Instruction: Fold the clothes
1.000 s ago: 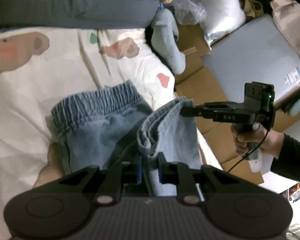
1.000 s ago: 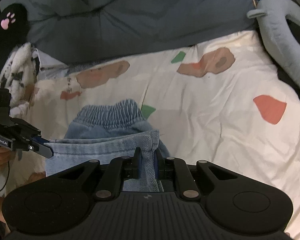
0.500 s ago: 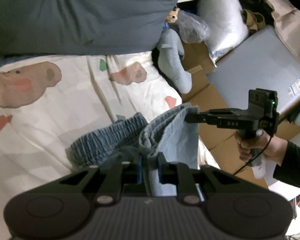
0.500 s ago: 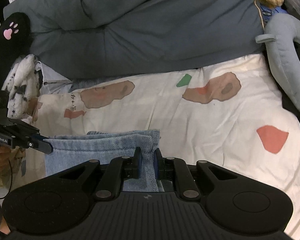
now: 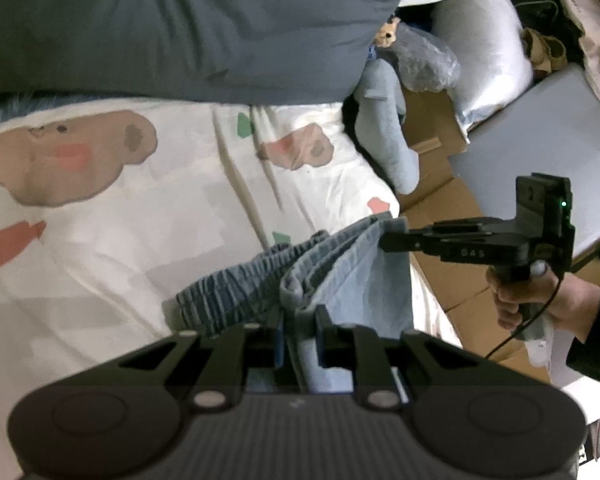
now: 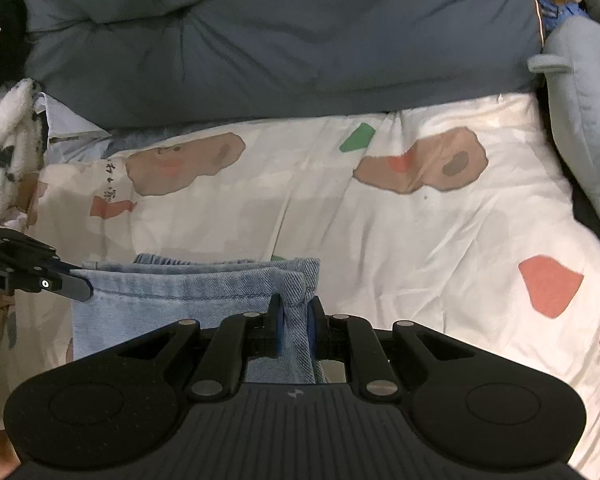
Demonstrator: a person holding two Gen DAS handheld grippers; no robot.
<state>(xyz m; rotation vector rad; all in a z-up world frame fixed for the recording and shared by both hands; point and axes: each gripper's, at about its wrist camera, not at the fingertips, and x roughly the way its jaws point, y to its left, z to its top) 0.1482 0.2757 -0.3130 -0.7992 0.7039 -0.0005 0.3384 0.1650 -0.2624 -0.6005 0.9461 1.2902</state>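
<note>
Gripping jeans [image 6: 188,292] | both grippers clamped | lower legs hidden

A bed fills the scene, its white sheet [image 6: 440,240] printed with brown bear faces and coloured patches, a dark grey duvet [image 6: 280,40] heaped along its far side; flattened cardboard boxes [image 5: 440,196] lie on the floor beside it

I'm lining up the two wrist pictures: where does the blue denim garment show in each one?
Left wrist view: the denim garment hangs at lower centre, pinched by the left gripper and, right of it, the right gripper.
Right wrist view: it spans the lower left, between the right gripper and the left gripper.
Shared landmark: the green patch on the printed sheet.
</note>
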